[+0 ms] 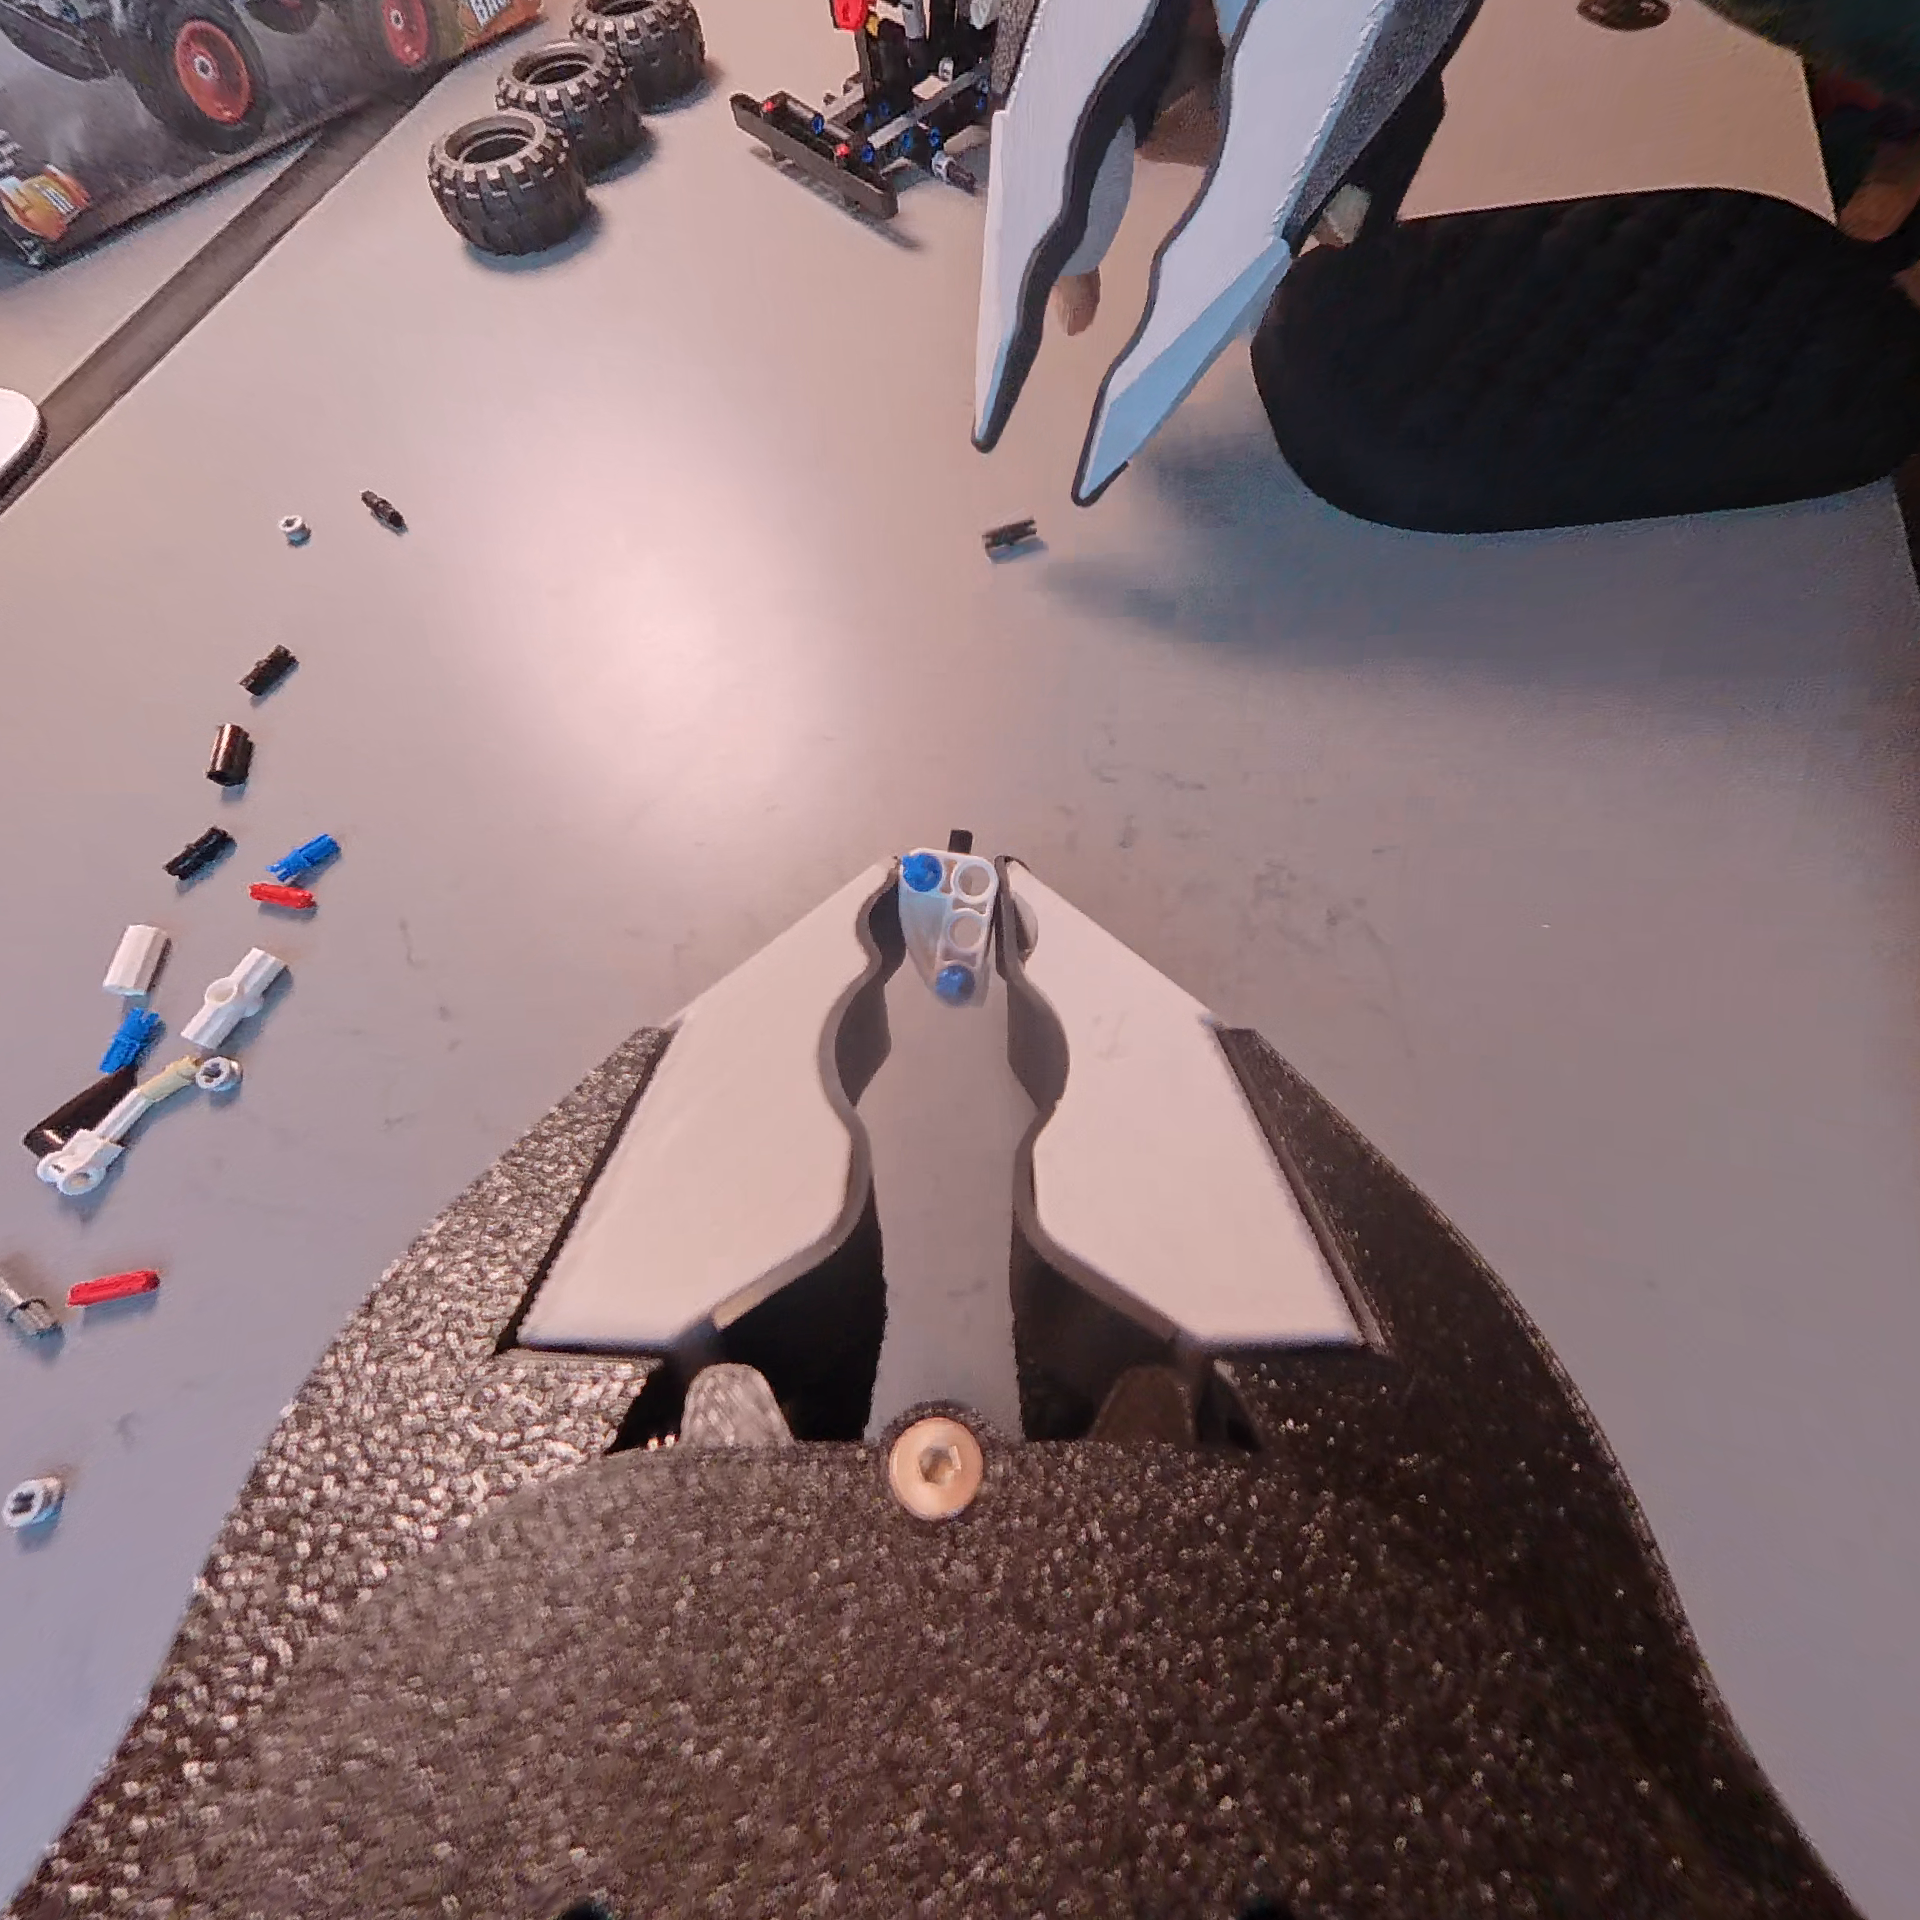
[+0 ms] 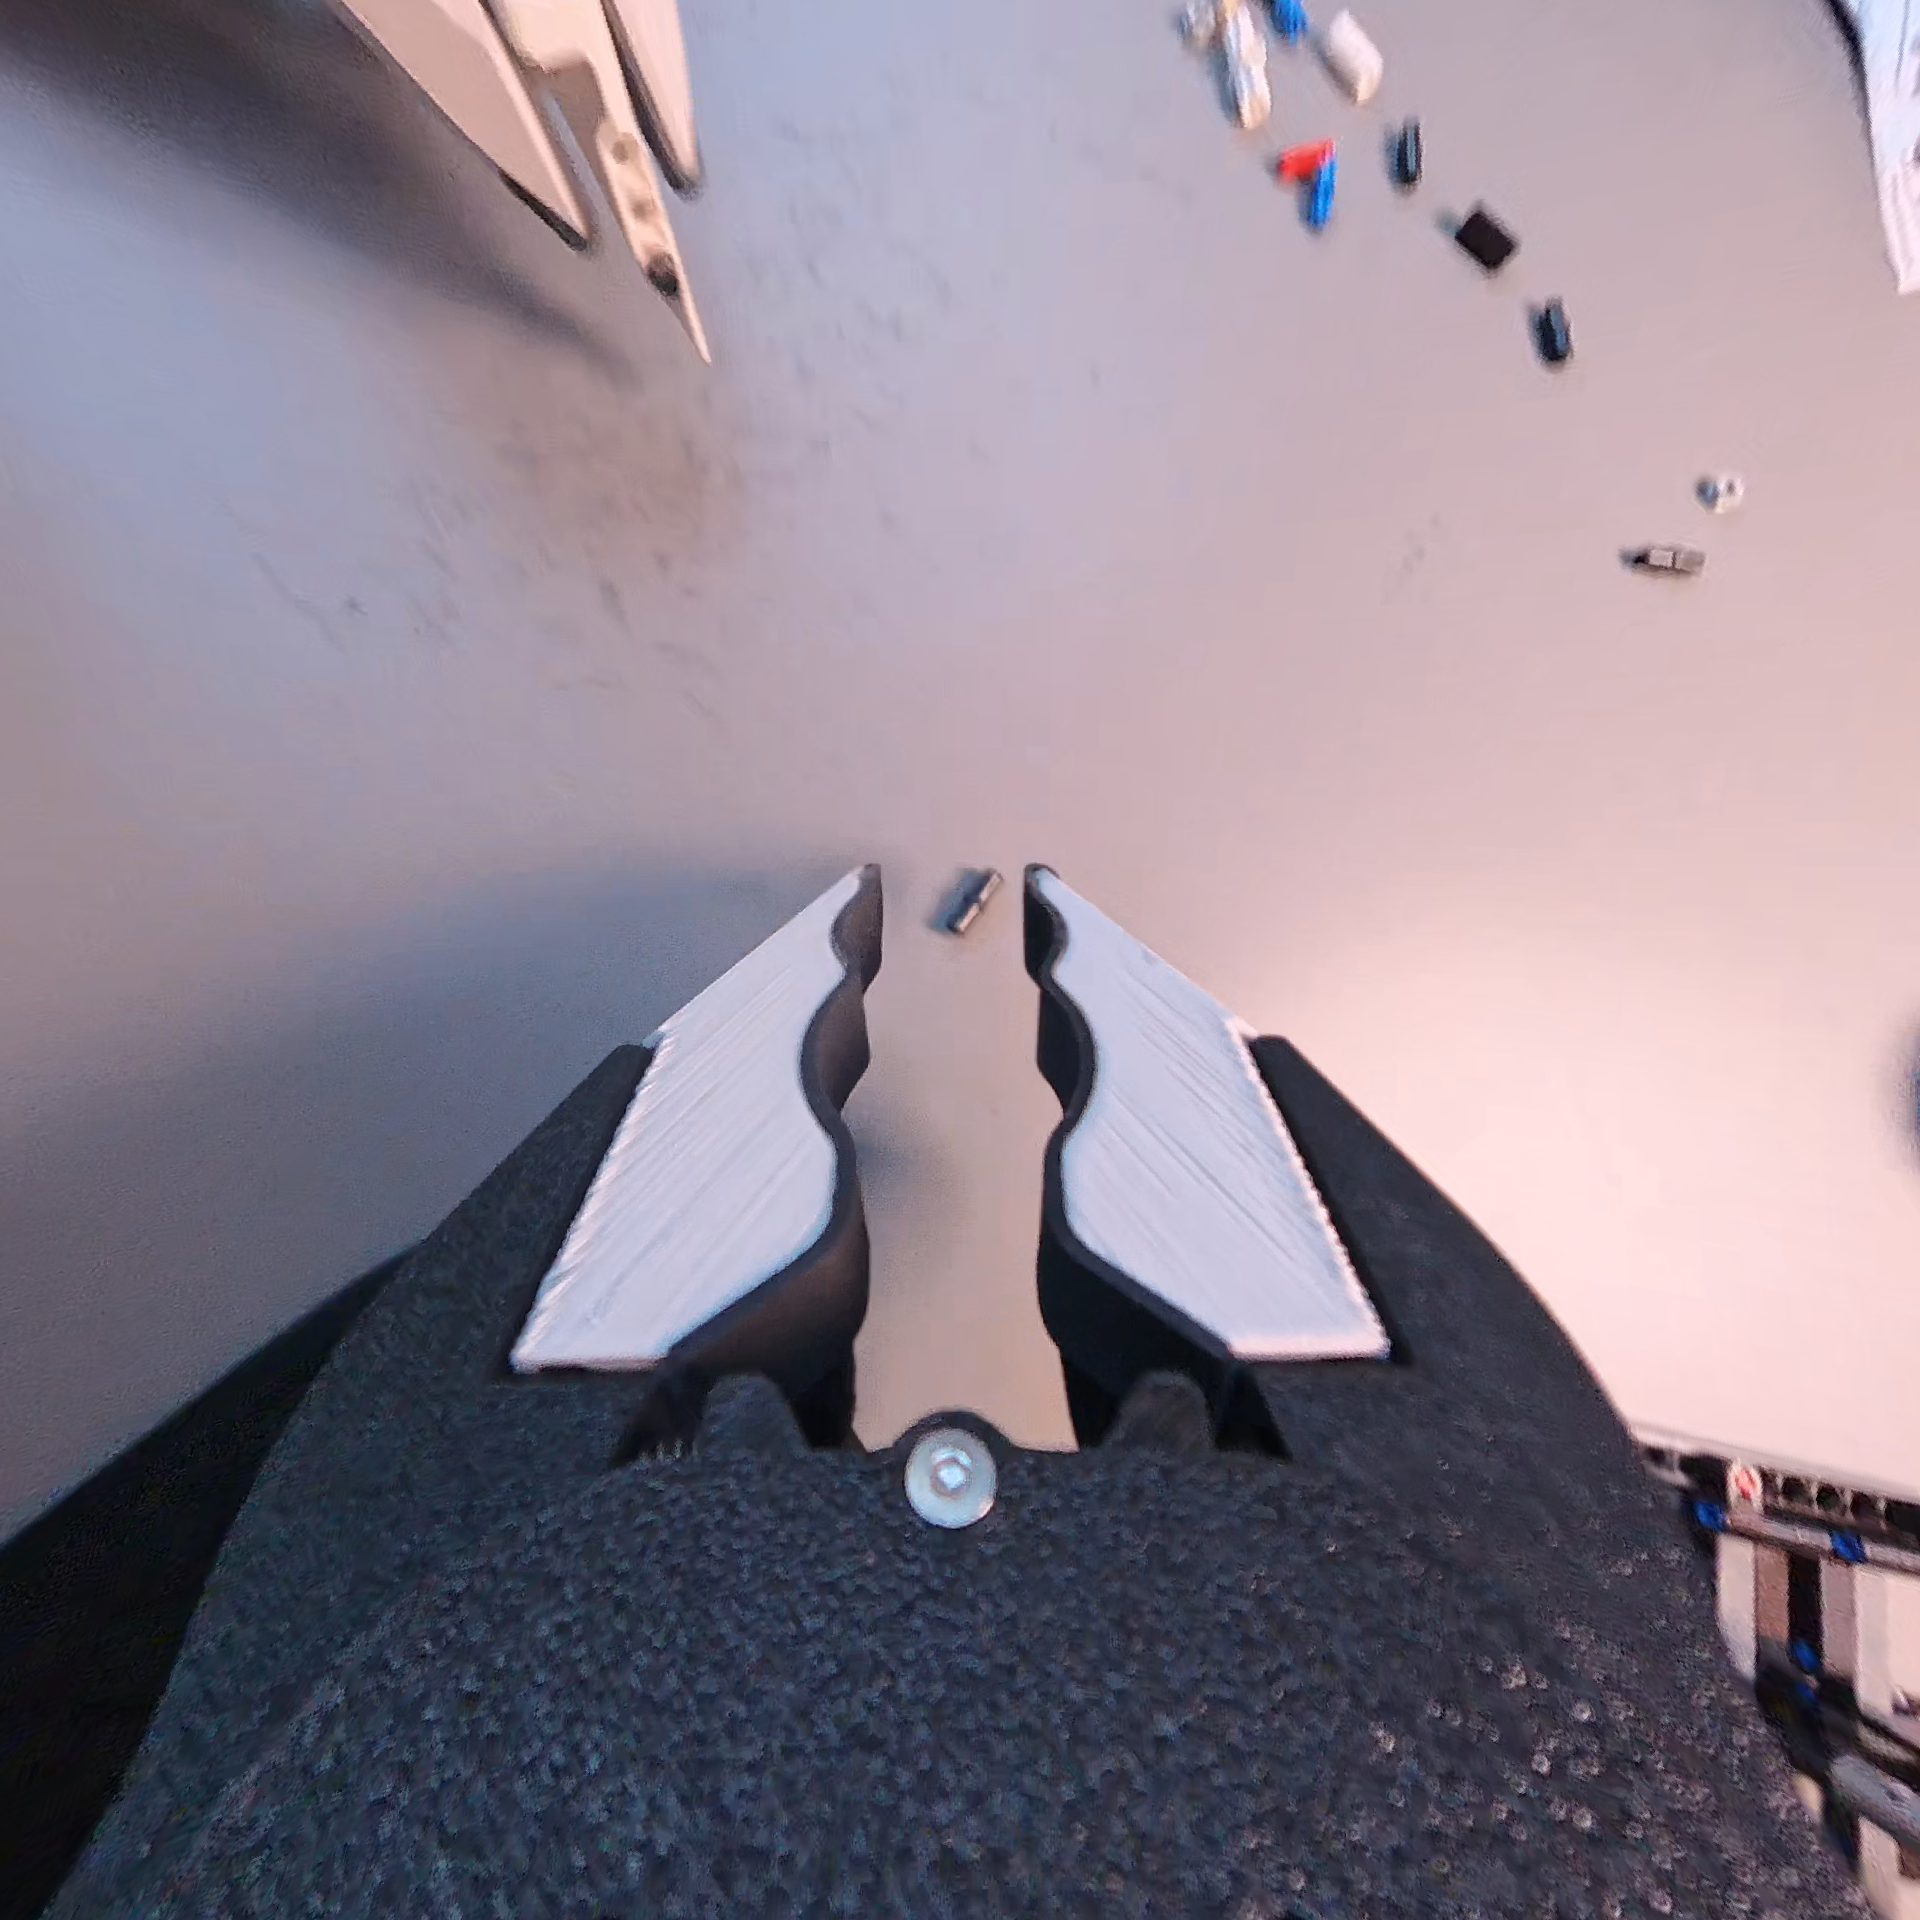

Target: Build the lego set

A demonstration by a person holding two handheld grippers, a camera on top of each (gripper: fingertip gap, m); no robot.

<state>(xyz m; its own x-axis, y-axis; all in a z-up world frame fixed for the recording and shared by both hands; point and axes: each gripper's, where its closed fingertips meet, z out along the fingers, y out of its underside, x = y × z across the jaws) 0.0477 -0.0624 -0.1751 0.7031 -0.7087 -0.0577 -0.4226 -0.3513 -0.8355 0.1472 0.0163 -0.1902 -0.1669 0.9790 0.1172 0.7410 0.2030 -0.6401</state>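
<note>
Bench point(image 1: 675, 644): grey, glossy, carrying loose lego parts.

Left wrist view only, from the left:
- Printed set box point(image 1: 156, 104), far left corner, lying flat.
- Scatter of small parts point(image 1: 208, 935) down the left side: black, blue, red and white pins and connectors, none touching the claws.
- Three black tyres point(image 1: 561, 135) in a row, far side of the bench.
- Partly built black frame point(image 1: 862, 135), just right of the tyres, with blue and red pins in it.
- Left claw point(image 1: 951, 894): closed on a white angled connector point(image 1: 956, 930) that carries two blue pins; the piece sits upright between the fingertips, above the bench.
- Black pin point(image 1: 1010, 535), alone on the bench, under the tips of the right claw point(image 1: 1039, 457), which hangs open above it.
- Dark padded rest point(image 1: 1579, 364), right edge.

Right wrist view only (blurred):
- Left claw point(image 2: 665, 270) at upper left; its load cannot be made out.
- Right claw point(image 2: 953, 883): fingers apart, gripping nothing, the black pin point(image 2: 966, 899) lying on the bench between the tips.
- Corner of the black frame point(image 2: 1808, 1558), lower right.

No containers hold parts.
</note>
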